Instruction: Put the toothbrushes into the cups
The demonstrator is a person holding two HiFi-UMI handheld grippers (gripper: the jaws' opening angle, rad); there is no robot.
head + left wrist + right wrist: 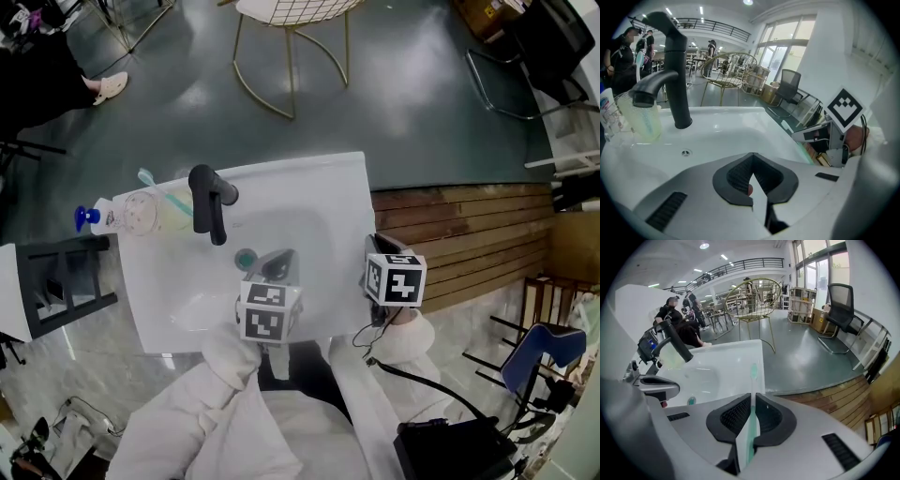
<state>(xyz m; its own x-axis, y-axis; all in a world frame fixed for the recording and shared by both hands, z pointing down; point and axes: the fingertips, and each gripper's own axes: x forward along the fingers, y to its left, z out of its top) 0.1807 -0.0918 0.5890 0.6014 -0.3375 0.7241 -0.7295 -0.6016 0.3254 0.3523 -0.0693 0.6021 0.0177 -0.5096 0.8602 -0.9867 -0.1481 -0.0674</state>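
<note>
My right gripper (753,399) is shut on a white and green toothbrush (753,378), whose head points out over the right rim of the white sink (726,357). In the head view this gripper (377,251) hangs at the sink's right edge. A clear cup (155,214) stands at the sink's back left beside the black faucet (211,202), with a light blue toothbrush (171,199) leaning in it. My left gripper (752,161) hovers over the basin (731,136) near its front, jaws shut with nothing between them. It faces the faucet (677,75) and the cup (643,121).
A soap bottle (98,217) with a blue pump stands left of the cup. The teal drain (246,258) sits in the basin. A black rack (61,281) is left of the sink, wooden decking (469,234) right of it, and a wire chair (291,37) beyond.
</note>
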